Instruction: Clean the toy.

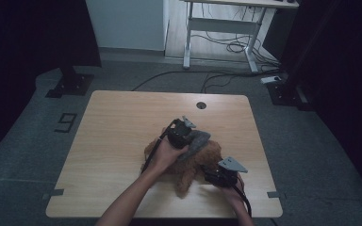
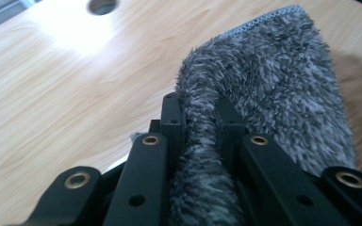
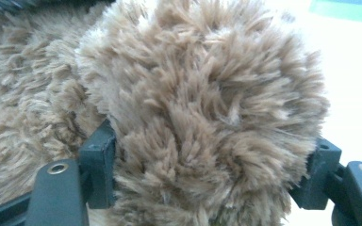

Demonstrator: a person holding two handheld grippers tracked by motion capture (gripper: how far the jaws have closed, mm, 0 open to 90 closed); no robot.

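Between the left gripper's (image 2: pixel 199 117) jaws a fold of the grey shaggy cloth (image 2: pixel 273 80) is pinched tight — the pads stand close together with only the compressed pile between them, and the rest of the cloth fans out ahead and to the right of the jaws, its stitched hem at the far end. The right gripper (image 3: pixel 207 155) has its jaws spread wide around a thick lump of the brown plush toy (image 3: pixel 202 108), the fur bulging out between and over the pads; they seem to press on it, so I read it as a hold rather than a mere straddle. From the high view, the left gripper (image 1: pixel 185 132) sits over the far side of the toy (image 1: pixel 195 165) with the cloth (image 1: pixel 199 140) lying draped across the toy's upper part, while the right gripper (image 1: pixel 220 175) grips the toy's near right end, close to the desk's (image 1: pixel 118 136) front edge. The relation that matters next — the cloth lies on top of the toy and trails away from the left jaws toward the right, so the left hand, already holding it, is the one placed to draw it across while the right steadies the plush body.
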